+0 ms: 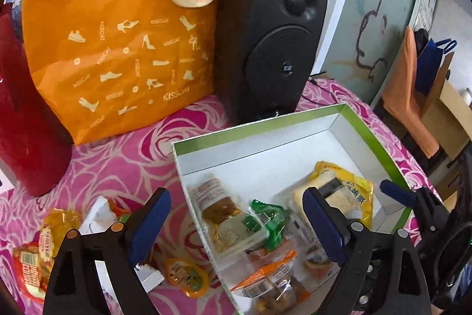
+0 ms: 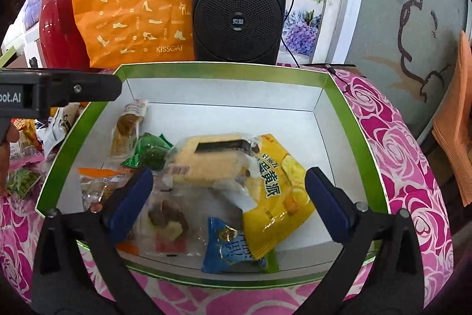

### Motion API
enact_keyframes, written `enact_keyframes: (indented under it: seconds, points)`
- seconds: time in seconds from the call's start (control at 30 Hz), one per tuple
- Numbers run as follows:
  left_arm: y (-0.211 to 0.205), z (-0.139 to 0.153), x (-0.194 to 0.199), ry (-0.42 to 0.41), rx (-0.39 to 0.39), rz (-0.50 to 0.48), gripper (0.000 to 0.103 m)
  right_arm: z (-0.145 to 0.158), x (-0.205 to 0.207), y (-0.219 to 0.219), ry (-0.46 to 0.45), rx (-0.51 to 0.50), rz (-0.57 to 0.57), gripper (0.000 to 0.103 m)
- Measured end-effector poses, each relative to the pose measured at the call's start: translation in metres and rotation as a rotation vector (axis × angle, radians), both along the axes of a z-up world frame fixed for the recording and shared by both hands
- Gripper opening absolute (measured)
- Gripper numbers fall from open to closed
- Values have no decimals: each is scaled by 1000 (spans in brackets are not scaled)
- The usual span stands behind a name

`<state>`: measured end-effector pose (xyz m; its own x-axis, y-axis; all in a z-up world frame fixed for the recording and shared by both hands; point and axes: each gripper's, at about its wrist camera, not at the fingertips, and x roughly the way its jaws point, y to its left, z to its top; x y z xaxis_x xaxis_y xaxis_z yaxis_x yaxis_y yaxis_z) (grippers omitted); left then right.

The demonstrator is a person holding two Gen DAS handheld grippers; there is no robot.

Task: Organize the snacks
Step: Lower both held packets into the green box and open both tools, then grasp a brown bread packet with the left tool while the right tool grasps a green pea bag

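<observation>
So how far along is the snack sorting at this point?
Well underway. Done: several packets already lie in the box, including the yellow bag and blue packet. In hand: nothing; the left hand-held gripper and right hand-held gripper are both open and empty. Left: loose snacks on the tablecloth beside the box.
</observation>
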<state>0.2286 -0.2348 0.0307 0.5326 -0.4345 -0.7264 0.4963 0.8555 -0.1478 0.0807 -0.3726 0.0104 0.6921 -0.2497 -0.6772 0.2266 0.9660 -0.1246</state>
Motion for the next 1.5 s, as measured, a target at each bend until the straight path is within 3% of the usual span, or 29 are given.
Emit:
enact_keyframes:
  seconds: [0.57, 0.77, 0.9, 1.03, 1.17, 1.33, 1.43, 1.5]
  points:
    - [41, 49, -55, -80, -59, 9, 93, 54, -29, 62, -76, -83, 72, 102]
    - [103, 73, -80, -105, -74, 79, 93, 63, -39, 104, -119, 31, 157, 102]
    - [159, 79, -94, -130, -45, 174, 93, 46, -37, 143, -92, 141, 267, 102]
    - [205, 64, -104, -112, -33, 251, 93, 14, -25, 190, 19, 160, 395, 102]
    - [245, 32, -117, -35, -32, 304, 93, -19, -5, 227, 112, 182, 498, 102]
    - [275, -6, -133, 62, -65, 319, 92, -39, 25, 242, 162, 175, 518, 102]
    - [280, -23, -137, 111, -79, 314, 92, -49, 39, 244, 182, 187, 502, 95]
    - [279, -33, -134, 138, -83, 310, 92, -58, 45, 242, 199, 201, 482, 84]
